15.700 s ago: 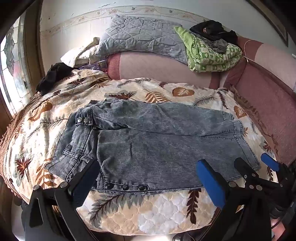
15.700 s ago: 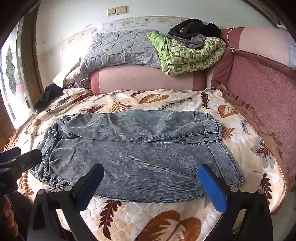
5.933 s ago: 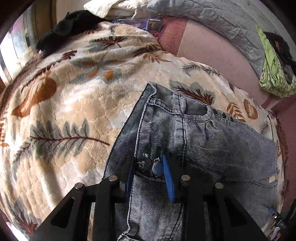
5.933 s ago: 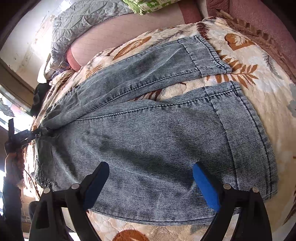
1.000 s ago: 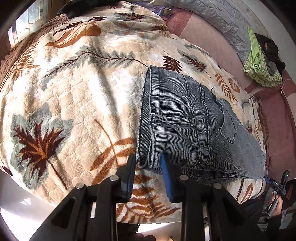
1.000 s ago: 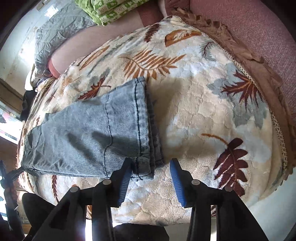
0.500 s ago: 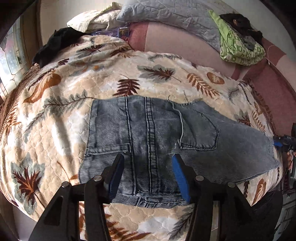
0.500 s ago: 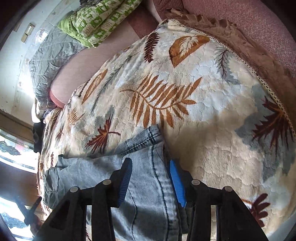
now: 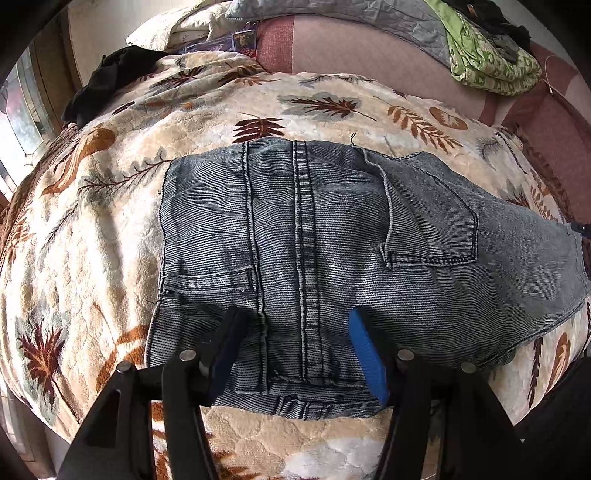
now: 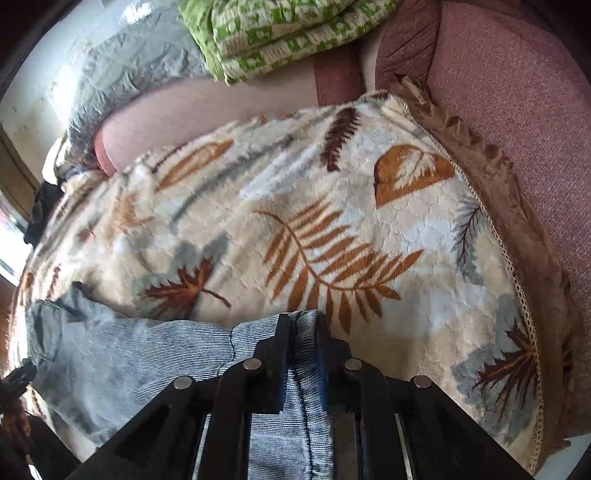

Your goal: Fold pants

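The grey-blue denim pants (image 9: pixel 332 240) lie folded lengthwise on the leaf-patterned blanket (image 9: pixel 92 258), back pocket up and waist end nearest in the left wrist view. My left gripper (image 9: pixel 295 317) hovers over the waist end astride the centre seam. Its jaws are opening, and the blue pads (image 9: pixel 365 354) stand apart from the cloth without pinching it. In the right wrist view my right gripper (image 10: pixel 303 323) is shut on the leg hem of the pants (image 10: pixel 129 350), with denim pinched between the fingers. The hem is raised slightly off the blanket (image 10: pixel 332 221).
A pink sofa back (image 9: pixel 369 62) runs behind the blanket, and its arm (image 10: pixel 517 110) stands at the right. On the back lie a grey quilt (image 9: pixel 332 14) and a green patterned blanket (image 9: pixel 487 62). A black garment (image 9: pixel 107 81) lies at the far left by a window.
The right gripper has slid over the leg hem and closed on it. The left gripper has let go of the waistband corner, opened wide and moved over the centre seam.
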Motion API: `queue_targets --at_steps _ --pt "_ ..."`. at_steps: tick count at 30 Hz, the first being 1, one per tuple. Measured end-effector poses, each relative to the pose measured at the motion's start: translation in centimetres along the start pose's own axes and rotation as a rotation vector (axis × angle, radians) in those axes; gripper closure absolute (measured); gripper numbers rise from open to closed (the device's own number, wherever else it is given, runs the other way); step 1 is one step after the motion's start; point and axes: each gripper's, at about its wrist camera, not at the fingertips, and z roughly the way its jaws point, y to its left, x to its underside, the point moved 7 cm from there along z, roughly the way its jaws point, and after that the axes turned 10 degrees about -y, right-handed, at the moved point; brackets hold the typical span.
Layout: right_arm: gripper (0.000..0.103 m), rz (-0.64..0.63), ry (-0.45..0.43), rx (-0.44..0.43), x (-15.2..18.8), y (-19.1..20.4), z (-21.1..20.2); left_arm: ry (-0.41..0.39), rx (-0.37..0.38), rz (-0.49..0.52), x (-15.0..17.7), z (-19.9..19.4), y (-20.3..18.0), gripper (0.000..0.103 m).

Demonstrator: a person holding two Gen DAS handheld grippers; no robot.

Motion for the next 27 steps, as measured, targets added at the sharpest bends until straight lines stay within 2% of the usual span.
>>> queue_targets --at_steps 2,3,5,8,10,11,12,13,14,15,17,18,21,24,25,26,27 --pt "0.087 0.035 0.108 0.013 2.4 -0.8 2.7 0.003 -0.009 0.004 0.0 0.0 -0.1 0.042" --pt "0.087 0.065 0.114 0.002 3.1 -1.2 3.0 0.004 -0.011 0.004 0.0 0.0 -0.1 0.042" --pt "0.081 0.104 0.054 0.009 2.8 -1.7 1.4 0.01 -0.008 0.001 -0.1 0.0 0.0 0.042" --pt "0.081 0.145 -0.05 0.014 1.9 -2.0 -2.8 0.013 -0.003 -0.004 -0.1 0.0 0.1 0.042" --pt "0.08 0.189 -0.084 -0.096 1.9 -0.6 -5.8 0.006 -0.006 -0.006 -0.1 0.1 0.1 0.042" --pt "0.071 0.225 -0.069 -0.19 2.4 0.5 -6.8 0.002 -0.009 -0.006 -0.1 0.0 0.0 0.042" --pt "0.056 0.251 -0.045 -0.271 3.2 1.6 -7.5 -0.001 -0.011 -0.006 0.0 0.0 0.0 0.042" --pt "0.048 0.261 -0.022 -0.319 4.1 2.8 -7.8 -0.003 -0.013 -0.007 0.0 0.0 0.0 0.042" --pt "0.034 0.264 0.013 -0.345 5.4 3.6 -7.6 -0.005 -0.014 -0.008 0.0 0.0 0.0 0.042" --pt "0.033 0.26 0.06 -0.352 6.9 4.0 -7.0 -0.006 -0.012 -0.009 0.0 0.0 0.0 0.042" --pt "0.033 0.241 0.159 -0.256 10.4 3.5 -4.5 -0.004 -0.008 -0.012 0.0 -0.1 0.1 0.042" --pt "0.038 0.257 0.183 -0.237 11.5 2.9 -3.6 0.0 -0.009 -0.011 -0.1 -0.1 0.1 0.042" --pt "0.038 0.291 0.137 -0.233 10.5 3.1 -5.2 -0.005 -0.019 -0.017 -0.6 -1.0 0.1 0.041" --pt "0.037 0.234 0.065 -0.267 8.8 4.8 -7.5 -0.054 -0.018 -0.029 -1.5 -2.3 0.0 0.04" --pt "0.035 0.231 0.056 -0.275 8.7 5.2 -7.7 -0.044 -0.047 -0.027 -1.3 -2.2 0.3 0.038" --pt "0.03 0.229 0.064 -0.27 9.0 5.3 -7.4 -0.017 -0.076 -0.028 -0.8 -1.7 0.7 0.036" --pt "0.025 0.219 0.095 -0.242 9.7 5.2 -6.4 0.032 -0.095 -0.028 0.1 -0.7 1.1 0.033"
